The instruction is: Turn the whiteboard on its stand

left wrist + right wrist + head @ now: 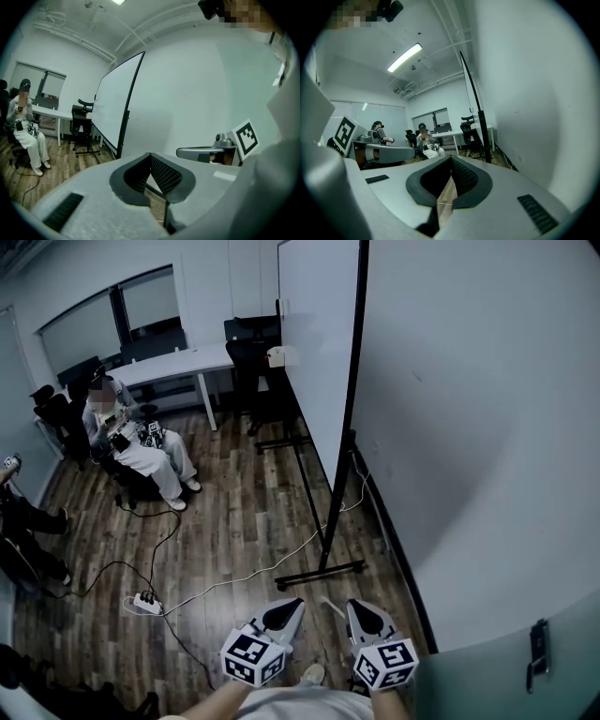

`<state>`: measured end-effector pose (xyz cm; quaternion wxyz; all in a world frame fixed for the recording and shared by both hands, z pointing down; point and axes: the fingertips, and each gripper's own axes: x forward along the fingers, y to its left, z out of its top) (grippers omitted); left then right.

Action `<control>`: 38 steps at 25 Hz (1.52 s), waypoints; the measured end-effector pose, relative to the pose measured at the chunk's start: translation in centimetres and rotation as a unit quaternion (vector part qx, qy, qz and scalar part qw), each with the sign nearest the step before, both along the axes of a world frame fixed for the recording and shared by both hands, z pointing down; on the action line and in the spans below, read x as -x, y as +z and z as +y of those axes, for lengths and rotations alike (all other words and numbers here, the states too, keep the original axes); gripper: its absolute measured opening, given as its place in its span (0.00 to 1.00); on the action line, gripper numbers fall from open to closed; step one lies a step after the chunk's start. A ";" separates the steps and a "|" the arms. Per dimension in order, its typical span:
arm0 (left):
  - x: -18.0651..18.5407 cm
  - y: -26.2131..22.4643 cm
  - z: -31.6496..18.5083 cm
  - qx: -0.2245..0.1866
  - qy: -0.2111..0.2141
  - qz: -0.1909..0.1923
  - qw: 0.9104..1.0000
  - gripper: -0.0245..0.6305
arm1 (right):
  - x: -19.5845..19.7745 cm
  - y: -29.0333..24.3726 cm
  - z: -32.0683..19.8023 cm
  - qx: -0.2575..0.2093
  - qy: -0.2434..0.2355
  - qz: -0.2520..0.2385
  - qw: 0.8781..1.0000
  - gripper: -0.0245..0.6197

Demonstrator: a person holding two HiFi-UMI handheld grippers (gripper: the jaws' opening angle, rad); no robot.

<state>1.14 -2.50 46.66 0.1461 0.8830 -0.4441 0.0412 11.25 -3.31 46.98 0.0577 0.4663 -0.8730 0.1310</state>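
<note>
Wall (469,427): it runs along the right of both claws and ahead of them.

Floor (234,521): wood planks spread ahead of the claws and to their left.

Board (319,352): it stands ahead of both claws and well apart from them, edge-on to me. Its face lies close along the wall, and its dark frame post is the nearest part.

Stand (319,573): the near foot bar lies on the floor just ahead of the claw tips. It is not touched.

Person (141,442): seated far ahead and to the left of the left claw, clear of the board.

Cable (262,568): it trails across the floor ahead-left of the claws toward the stand foot. I judge it a snag risk once the stand moves.

Left claw (289,606): held low, close to the body. Its own view shows the pads meeting at the tip with nothing between them, so it is closed and empty.

Right claw (358,607): beside the left one and level with it. Its jaws are likewise fully together and hold nothing.

Finding: I judge the task not begun. Neither claw touches the board. What remains is the whole job: close the gap, open a claw, grip the frame post, and swing the board round on its stand.
</note>
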 end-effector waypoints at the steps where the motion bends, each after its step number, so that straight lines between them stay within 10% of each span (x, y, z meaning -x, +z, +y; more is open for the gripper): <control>1: -0.2 -0.1 -0.5 -0.002 -0.001 -0.001 1.000 0.05 | -0.2 -0.1 -0.5 -0.001 -0.001 0.000 1.000 0.05; 38: 2.7 -3.1 -18.7 -0.037 0.056 -0.018 0.998 0.05 | 3.6 -4.5 -19.0 -0.046 0.023 0.021 0.998 0.05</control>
